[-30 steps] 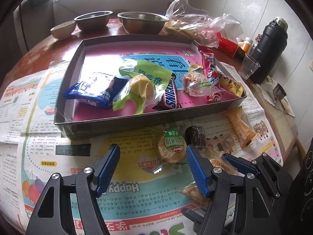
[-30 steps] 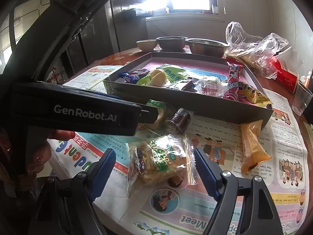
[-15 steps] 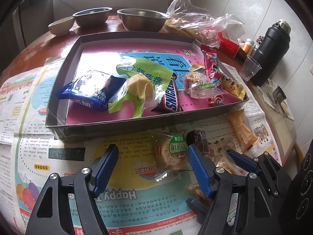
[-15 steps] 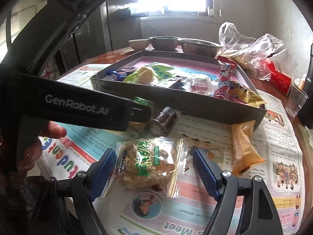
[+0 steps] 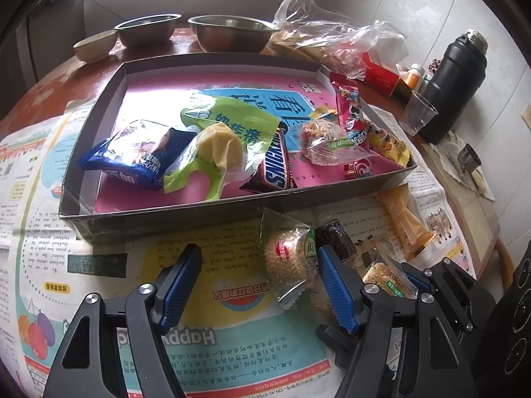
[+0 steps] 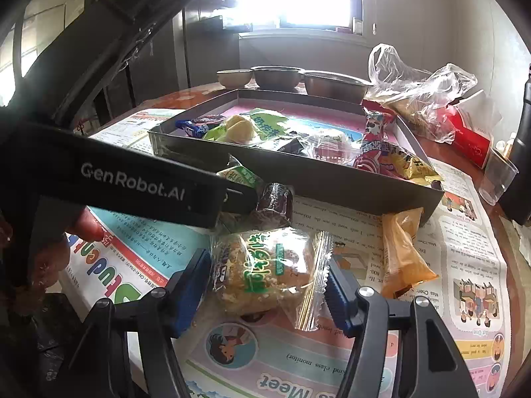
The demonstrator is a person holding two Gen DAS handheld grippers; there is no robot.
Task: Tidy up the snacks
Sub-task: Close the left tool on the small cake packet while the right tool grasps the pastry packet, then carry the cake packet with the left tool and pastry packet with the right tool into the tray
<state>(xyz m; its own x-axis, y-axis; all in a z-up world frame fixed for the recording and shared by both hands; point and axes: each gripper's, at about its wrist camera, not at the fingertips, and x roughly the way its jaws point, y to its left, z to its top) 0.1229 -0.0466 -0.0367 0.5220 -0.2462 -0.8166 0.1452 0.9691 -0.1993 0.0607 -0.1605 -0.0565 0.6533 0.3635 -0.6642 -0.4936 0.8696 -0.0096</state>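
A dark box (image 5: 232, 207) lined in pink holds several wrapped snacks. In front of it a round cake in clear wrap (image 5: 288, 262) lies on newspaper between the fingers of my left gripper (image 5: 257, 285). It sits right by the right-hand finger and the jaws are closing, with a gap left on the other side. My right gripper (image 6: 265, 290) is closing around a rice cracker packet with green lettering (image 6: 265, 268). Its pads are just at the wrapper's edges. The left gripper's body (image 6: 132, 182) crosses that view, and the right gripper (image 5: 415, 285) shows at the left wrist view's lower right.
A dark brown wrapped snack (image 5: 335, 235) and an orange packet (image 5: 405, 222) lie loose by the box's front wall (image 6: 332, 179). Behind stand metal bowls (image 5: 232, 33), a clear plastic bag (image 5: 332, 43), a black flask (image 5: 454, 83) and a plastic cup (image 5: 416, 116).
The right gripper's fingers have come in from well clear of the cracker packet to its edges. The left gripper has edged forward, so the round cake now sits beside its right finger.
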